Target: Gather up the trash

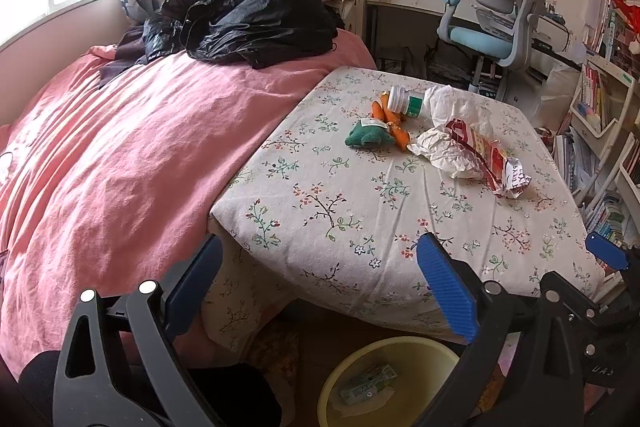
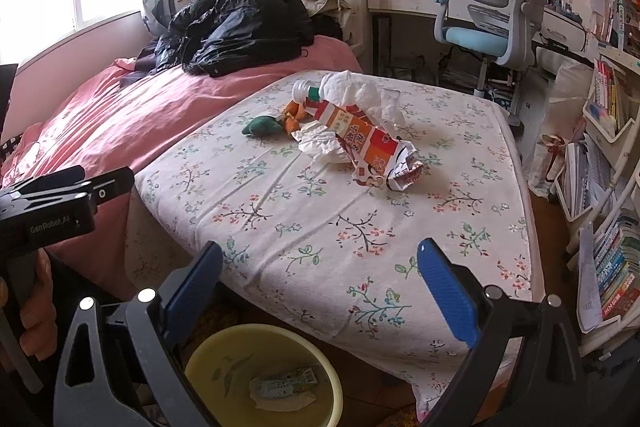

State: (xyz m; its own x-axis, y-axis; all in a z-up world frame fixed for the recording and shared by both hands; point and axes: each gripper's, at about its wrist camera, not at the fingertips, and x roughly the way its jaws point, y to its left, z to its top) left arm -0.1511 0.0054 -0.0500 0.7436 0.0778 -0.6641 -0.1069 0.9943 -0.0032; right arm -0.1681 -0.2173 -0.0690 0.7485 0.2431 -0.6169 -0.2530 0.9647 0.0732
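The trash lies in a loose cluster toward the far side of the floral mattress [image 2: 360,235]: a crumpled carton [image 2: 368,147] on white crumpled paper [image 2: 320,145], with a white bottle [image 2: 306,90] behind. A plush carrot toy [image 2: 276,123] touches the heap — a wide grab could sweep it along by mistake. The carton is light and crushed, so I judge a pinch on one corner may tear it or let it slip. The yellow bin [image 2: 264,379], already holding scraps, sits on the floor below the mattress's near edge, mostly hidden — a drop could miss. Left claw [image 1: 320,283] and right claw [image 2: 320,287] both hover near that edge, spread wide, empty, pointing forward at the cluster.
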